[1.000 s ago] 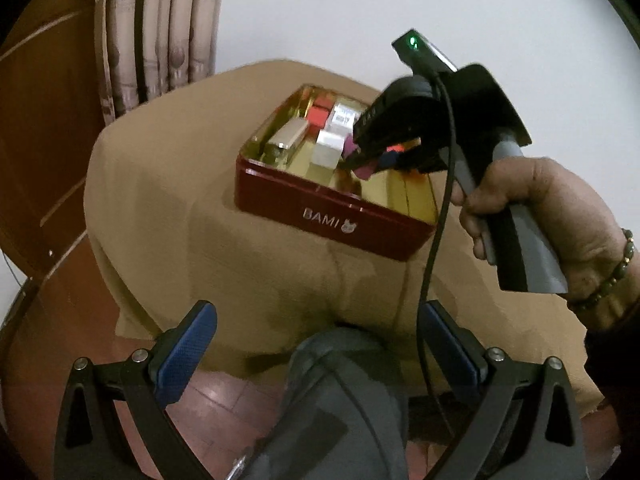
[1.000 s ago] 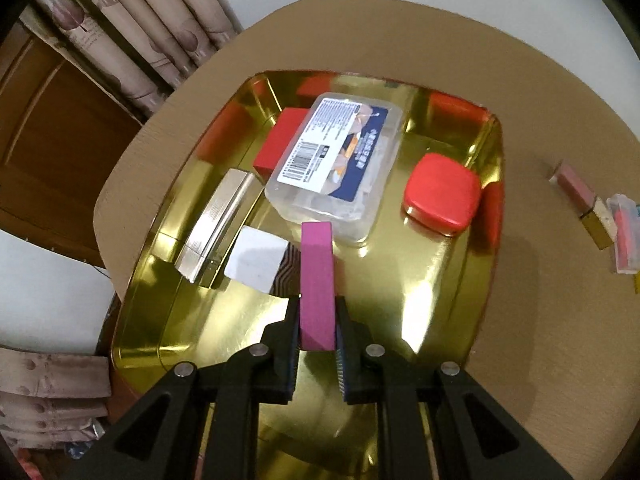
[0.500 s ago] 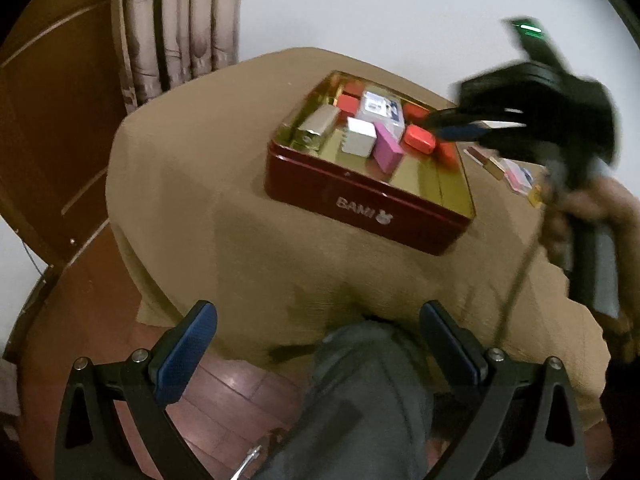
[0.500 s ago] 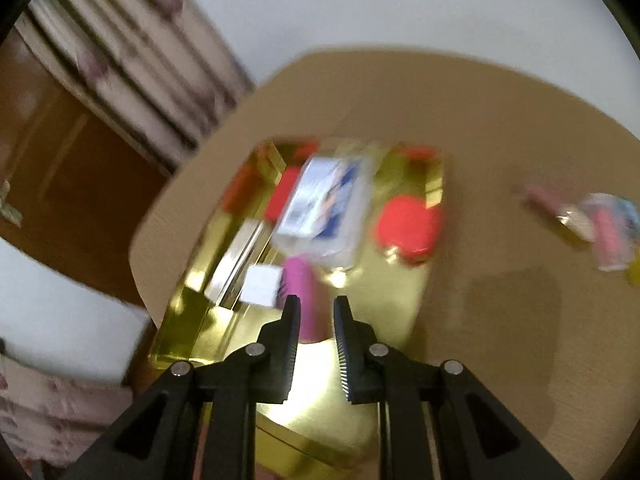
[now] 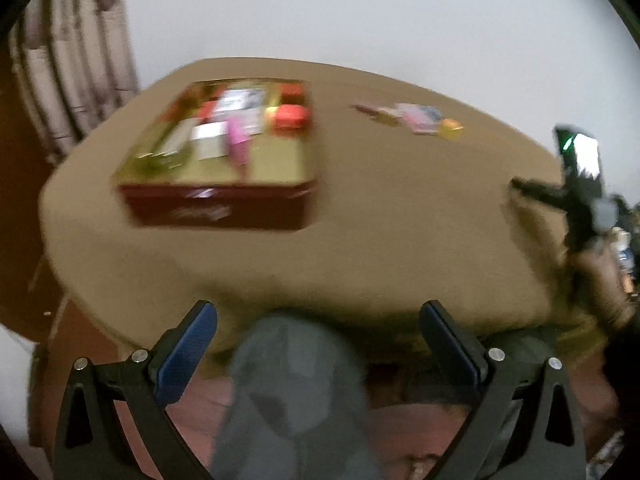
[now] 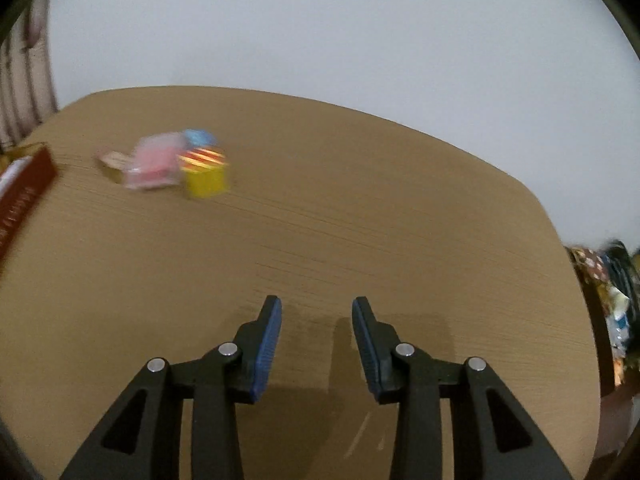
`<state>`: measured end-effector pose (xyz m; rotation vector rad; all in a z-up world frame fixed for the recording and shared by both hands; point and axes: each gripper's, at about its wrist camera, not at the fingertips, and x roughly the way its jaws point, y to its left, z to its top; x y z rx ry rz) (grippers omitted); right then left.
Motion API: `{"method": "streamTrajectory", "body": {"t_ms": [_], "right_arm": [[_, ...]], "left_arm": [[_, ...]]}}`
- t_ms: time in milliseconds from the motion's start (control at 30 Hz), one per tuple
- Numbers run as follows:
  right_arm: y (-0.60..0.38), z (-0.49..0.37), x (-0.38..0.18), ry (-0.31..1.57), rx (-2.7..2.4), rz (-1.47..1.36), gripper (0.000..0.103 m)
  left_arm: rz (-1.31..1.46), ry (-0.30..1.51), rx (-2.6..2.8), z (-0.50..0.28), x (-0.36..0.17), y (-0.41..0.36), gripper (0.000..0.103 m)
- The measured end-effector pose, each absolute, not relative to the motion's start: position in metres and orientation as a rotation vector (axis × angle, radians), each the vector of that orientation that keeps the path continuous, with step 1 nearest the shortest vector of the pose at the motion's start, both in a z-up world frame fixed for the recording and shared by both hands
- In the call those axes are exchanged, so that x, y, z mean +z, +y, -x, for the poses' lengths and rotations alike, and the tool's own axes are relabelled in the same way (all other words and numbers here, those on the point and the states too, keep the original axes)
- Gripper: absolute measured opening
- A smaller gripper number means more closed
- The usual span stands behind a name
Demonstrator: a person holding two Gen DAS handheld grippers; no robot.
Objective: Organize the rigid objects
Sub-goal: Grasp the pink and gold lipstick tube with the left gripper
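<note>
A red tin (image 5: 216, 210) with a gold inside sits on the left of the tan table (image 5: 380, 216). It holds a pink bar (image 5: 239, 142), a red square box (image 5: 291, 117), a clear case and silver pieces. Loose small items (image 5: 416, 119) lie further right; in the right wrist view they show as a pink packet (image 6: 154, 160) and a yellow box (image 6: 206, 174). My left gripper (image 5: 318, 328) is open and empty, below the table's near edge. My right gripper (image 6: 316, 314) is open and empty, low over bare table; it also shows at the far right of the left wrist view (image 5: 576, 200).
A curtain (image 5: 76, 76) hangs at the back left beside a white wall. A knee in grey cloth (image 5: 296, 392) sits between the left fingers. Clutter (image 6: 608, 300) stands past the table's right edge. The tin's red wall (image 6: 22, 192) shows at left.
My right gripper let go of the pink bar in the tin, opened, and swung right and back to the table's right side. The left view has panned right.
</note>
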<state>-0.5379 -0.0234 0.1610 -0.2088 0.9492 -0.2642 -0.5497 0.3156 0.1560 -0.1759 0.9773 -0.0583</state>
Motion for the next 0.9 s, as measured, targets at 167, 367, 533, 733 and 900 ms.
{"method": "streamTrajectory", "body": {"t_ms": [167, 367, 533, 733, 900], "right_arm": [[-0.052, 0.546, 0.155, 0.934, -0.233, 0.096, 0.040], [-0.068, 0.549, 0.160, 0.920, -0.197, -0.014, 0.045], [-0.076, 0.548, 0.163, 0.909, -0.131, -0.082, 0.053], [-0.082, 0.561, 0.162, 0.880, -0.061, -0.142, 0.053], [-0.086, 0.568, 0.168, 0.851, -0.045, -0.163, 0.053]], "left_arm": [[0.329, 0.972, -0.088, 0.483, 0.185, 0.282, 0.100], [0.556, 1.008, 0.119, 0.359, 0.184, 0.262, 0.100], [0.671, 1.085, 0.255, 0.277, 0.151, 0.260, 0.085], [0.738, 1.151, 0.356, 0.239, 0.118, 0.267, 0.082], [0.713, 1.169, 0.393, 0.223, 0.109, 0.267, 0.082]]}}
